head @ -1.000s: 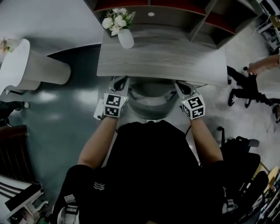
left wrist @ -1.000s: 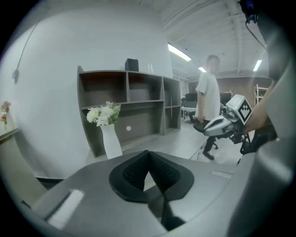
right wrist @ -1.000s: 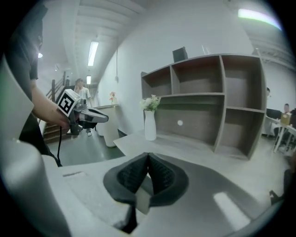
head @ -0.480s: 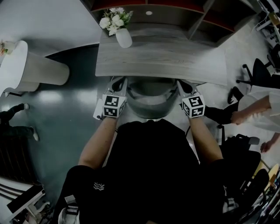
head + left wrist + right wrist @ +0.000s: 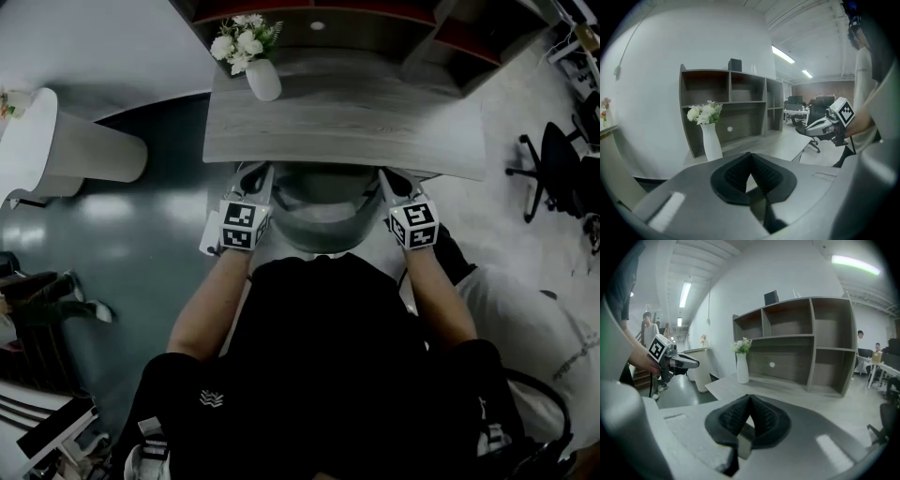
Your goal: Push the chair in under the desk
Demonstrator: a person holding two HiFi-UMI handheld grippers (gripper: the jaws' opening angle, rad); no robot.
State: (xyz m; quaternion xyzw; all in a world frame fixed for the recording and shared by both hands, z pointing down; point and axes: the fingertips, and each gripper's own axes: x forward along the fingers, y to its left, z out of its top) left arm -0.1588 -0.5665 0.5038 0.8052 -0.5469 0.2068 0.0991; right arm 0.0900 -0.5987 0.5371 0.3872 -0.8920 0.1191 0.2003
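One grey bench [image 5: 347, 131]. One chair [image 5: 323, 220] sits partly under its near edge, its curved back showing. One white vase [image 5: 263, 81] stands on the bench's far corner. Two tongs, left [image 5: 251, 183] and right [image 5: 396, 186], flank the chair back with forearms stretched forward, both pressed together and empty.

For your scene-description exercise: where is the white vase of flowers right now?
In the head view the white vase stands at the far left corner of the grey desk, just in front of the shelf unit.
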